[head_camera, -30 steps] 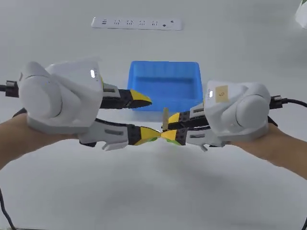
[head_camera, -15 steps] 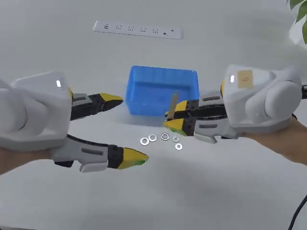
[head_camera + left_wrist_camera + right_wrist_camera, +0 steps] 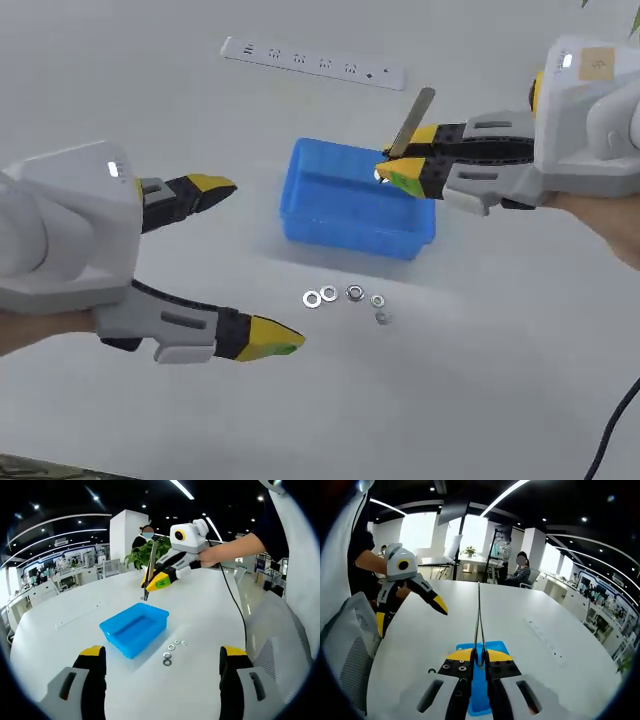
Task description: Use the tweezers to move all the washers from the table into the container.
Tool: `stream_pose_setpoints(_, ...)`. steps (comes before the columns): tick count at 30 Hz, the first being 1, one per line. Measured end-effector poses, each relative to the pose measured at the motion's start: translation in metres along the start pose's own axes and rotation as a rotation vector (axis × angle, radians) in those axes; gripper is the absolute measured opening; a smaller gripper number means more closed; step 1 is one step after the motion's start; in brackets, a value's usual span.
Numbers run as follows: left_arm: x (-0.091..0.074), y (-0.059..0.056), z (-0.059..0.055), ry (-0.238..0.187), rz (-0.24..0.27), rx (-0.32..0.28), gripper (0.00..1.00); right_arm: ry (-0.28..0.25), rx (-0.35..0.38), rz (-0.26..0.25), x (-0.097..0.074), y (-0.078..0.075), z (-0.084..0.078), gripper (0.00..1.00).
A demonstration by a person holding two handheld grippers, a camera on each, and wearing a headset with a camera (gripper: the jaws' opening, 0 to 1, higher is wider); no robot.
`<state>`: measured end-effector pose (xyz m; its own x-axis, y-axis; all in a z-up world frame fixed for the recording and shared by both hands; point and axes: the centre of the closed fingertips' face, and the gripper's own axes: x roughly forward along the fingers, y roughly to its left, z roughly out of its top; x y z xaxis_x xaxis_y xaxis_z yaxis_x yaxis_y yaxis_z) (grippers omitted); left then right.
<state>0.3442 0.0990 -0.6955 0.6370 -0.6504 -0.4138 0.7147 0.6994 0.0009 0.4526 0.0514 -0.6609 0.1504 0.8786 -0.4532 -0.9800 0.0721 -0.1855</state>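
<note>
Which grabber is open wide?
The left gripper: its jaws are spread far apart and hold nothing. The right gripper is shut on the tweezers, above the blue container.

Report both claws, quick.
Left claw: open, holding nothing.
Right claw: shut on the tweezers.

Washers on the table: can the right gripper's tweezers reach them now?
Probably yes: the washers lie uncovered beside the container, the right gripper holds the tweezers above it, and the left gripper stands aside.
</note>
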Motion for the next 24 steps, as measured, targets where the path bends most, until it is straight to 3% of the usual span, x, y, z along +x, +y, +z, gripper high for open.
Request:
stream_pose_setpoints(3, -0.008, 0.006, -0.005, 0.014, 0.03, -0.017, 0.99, -0.001, 0.016, -0.004, 0.017, -0.012, -0.011, 0.09)
stream_pose_setpoints(6, -0.019, 0.01, -0.007, 0.011, 0.056, -0.049, 0.99, 0.008, 0.07, 0.002, 0.038, -0.017, -0.031, 0.09)
stream_pose_setpoints(8, -0.022, 0.01, -0.009, 0.012, 0.064, -0.051, 0.99, 0.008, 0.107, 0.008, 0.047, -0.017, -0.04, 0.09)
stream_pose_setpoints(13, -0.024, 0.012, -0.015, 0.027, 0.078, -0.069, 1.0, 0.045, 0.116, 0.024, 0.068, -0.011, -0.065, 0.09)
stream_pose_setpoints(17, -0.02, 0.012, -0.016, 0.046, 0.074, -0.062, 1.0, 0.076, 0.102, 0.044, 0.075, -0.005, -0.075, 0.09)
stream_pose_setpoints(24, -0.013, 0.016, -0.008, 0.028, 0.081, -0.067, 1.0, 0.092, 0.103, 0.05, 0.077, -0.005, -0.08, 0.1)
